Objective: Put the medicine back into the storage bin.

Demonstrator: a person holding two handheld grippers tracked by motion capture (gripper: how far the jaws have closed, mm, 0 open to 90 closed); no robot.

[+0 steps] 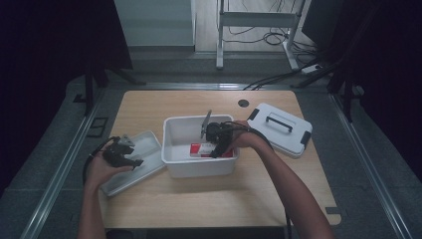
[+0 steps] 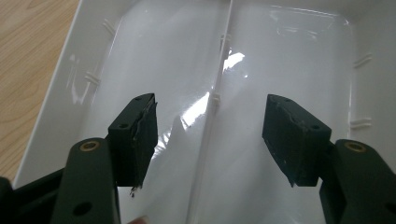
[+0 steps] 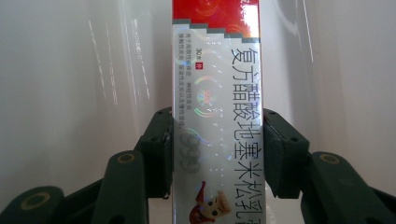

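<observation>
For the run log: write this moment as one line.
right gripper: shut on carton, inside white bin | left gripper: open, empty, over tray | lid: off, right of bin

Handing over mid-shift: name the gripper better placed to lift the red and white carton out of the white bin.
Right. The right gripper has its pads against both sides of the carton inside the bin; the left gripper is open over the tray.
</observation>
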